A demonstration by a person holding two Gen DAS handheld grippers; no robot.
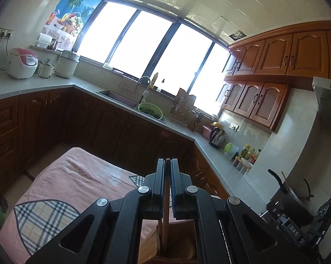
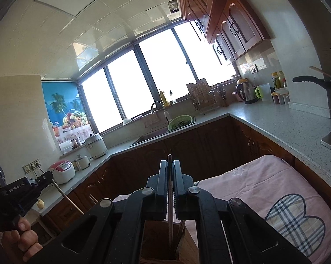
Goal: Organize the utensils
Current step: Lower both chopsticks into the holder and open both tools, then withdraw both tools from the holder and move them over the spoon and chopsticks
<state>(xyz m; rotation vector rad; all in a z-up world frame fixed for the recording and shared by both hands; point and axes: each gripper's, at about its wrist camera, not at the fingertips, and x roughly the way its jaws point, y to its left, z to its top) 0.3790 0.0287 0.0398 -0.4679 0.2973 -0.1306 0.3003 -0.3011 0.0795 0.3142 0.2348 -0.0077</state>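
A home kitchen: sink [image 1: 119,98], kettle [image 1: 218,136], rice cooker [image 1: 22,62], wooden cabinets [image 1: 282,55].

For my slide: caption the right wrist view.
Right hand-held gripper shut on a slim metal utensil above a wooden holder.

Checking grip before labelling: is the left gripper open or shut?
Shut: the left gripper has its jaws pressed on a thin wooden utensil handle running down between them.

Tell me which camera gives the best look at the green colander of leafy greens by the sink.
The right wrist view: the green colander of leafy greens sits clear on the sink's edge, rim and contents lit by the window. The left wrist view shows the same colander, whole too, but darker.
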